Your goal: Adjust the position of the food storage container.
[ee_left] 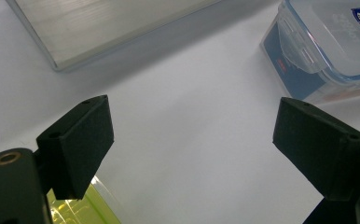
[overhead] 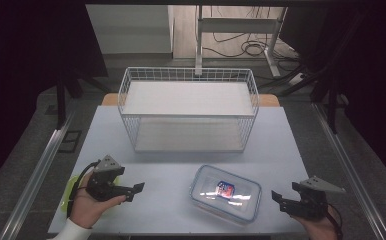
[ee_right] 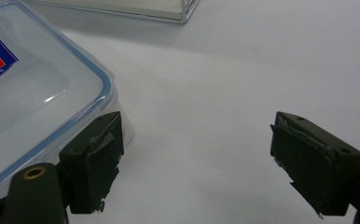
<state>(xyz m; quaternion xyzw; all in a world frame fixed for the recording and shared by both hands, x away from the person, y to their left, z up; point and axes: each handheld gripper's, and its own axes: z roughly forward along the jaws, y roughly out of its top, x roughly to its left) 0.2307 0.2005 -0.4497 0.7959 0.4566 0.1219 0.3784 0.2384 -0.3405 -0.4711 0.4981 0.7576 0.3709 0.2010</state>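
Apparently nothing started: left gripper [overhead: 132,191] and right gripper [overhead: 280,198] both gape wide and empty either side of the lidded plastic box [overhead: 225,193], which sits untouched on the table [overhead: 166,175] before the empty wire basket [overhead: 188,107].

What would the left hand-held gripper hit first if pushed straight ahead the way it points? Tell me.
Probably the clear lidded box. In the high view the left hand-held gripper, jaws open, points across bare table towards the box's near end. Its own view shows the box off to one side, so it might just graze it.
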